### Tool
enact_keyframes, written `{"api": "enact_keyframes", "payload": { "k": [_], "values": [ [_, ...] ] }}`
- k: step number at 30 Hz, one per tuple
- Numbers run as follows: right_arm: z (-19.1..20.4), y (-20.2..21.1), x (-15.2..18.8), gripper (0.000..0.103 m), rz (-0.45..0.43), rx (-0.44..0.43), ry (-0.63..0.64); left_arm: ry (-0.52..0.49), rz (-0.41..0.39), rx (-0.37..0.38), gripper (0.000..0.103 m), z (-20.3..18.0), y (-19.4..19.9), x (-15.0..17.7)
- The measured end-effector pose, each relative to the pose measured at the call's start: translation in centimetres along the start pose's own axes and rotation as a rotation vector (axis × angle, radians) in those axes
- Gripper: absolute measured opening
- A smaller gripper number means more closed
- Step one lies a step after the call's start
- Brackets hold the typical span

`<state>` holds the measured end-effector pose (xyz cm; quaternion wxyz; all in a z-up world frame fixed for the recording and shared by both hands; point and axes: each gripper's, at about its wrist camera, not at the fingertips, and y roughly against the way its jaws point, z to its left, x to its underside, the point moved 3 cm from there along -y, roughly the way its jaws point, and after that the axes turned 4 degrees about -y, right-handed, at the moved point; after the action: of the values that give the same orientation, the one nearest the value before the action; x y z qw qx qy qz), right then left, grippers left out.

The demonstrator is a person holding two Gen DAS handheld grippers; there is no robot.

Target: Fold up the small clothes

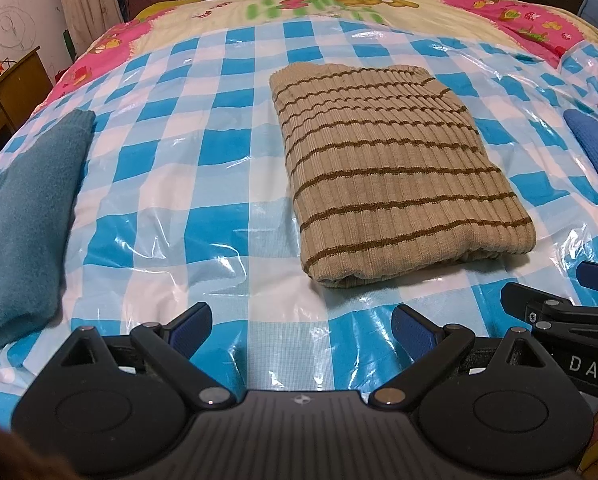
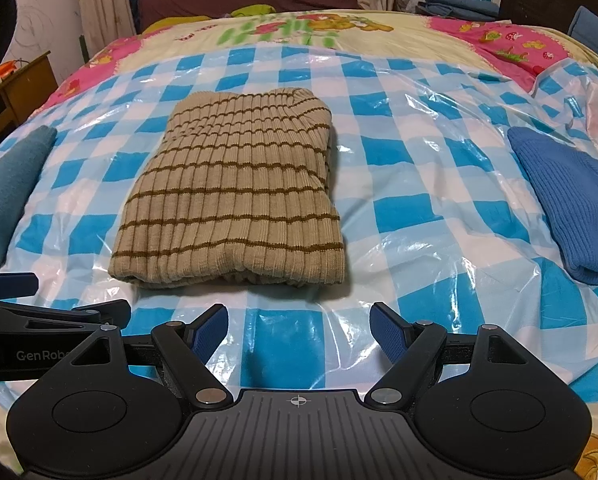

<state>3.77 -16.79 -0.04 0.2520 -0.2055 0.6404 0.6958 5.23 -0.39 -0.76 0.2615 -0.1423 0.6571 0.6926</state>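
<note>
A beige ribbed sweater with brown stripes [image 1: 395, 168] lies folded into a neat rectangle on the blue-and-white checked plastic sheet [image 1: 203, 184]; it also shows in the right wrist view [image 2: 235, 196]. My left gripper [image 1: 301, 330] is open and empty, just in front of the sweater's near edge. My right gripper [image 2: 299, 330] is open and empty, also in front of the near edge. Each gripper shows at the side of the other's view, the right one [image 1: 579, 300] and the left one [image 2: 39, 300].
A folded teal garment [image 1: 27, 216] lies at the left of the sheet. A folded blue knit [image 2: 571, 204] lies at the right. A cartoon-print quilt [image 2: 299, 28] covers the bed beyond. A wooden desk [image 1: 7, 92] stands at far left.
</note>
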Motion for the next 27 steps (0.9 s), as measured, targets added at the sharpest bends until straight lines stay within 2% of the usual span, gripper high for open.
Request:
{"api": "enact_keyframes", "payload": {
  "k": [27],
  "values": [
    [-0.03, -0.18, 0.09, 0.08, 0.015, 0.009, -0.001, 0.0, 0.01, 0.001, 0.101, 0.01, -0.24, 0.09]
  ]
}}
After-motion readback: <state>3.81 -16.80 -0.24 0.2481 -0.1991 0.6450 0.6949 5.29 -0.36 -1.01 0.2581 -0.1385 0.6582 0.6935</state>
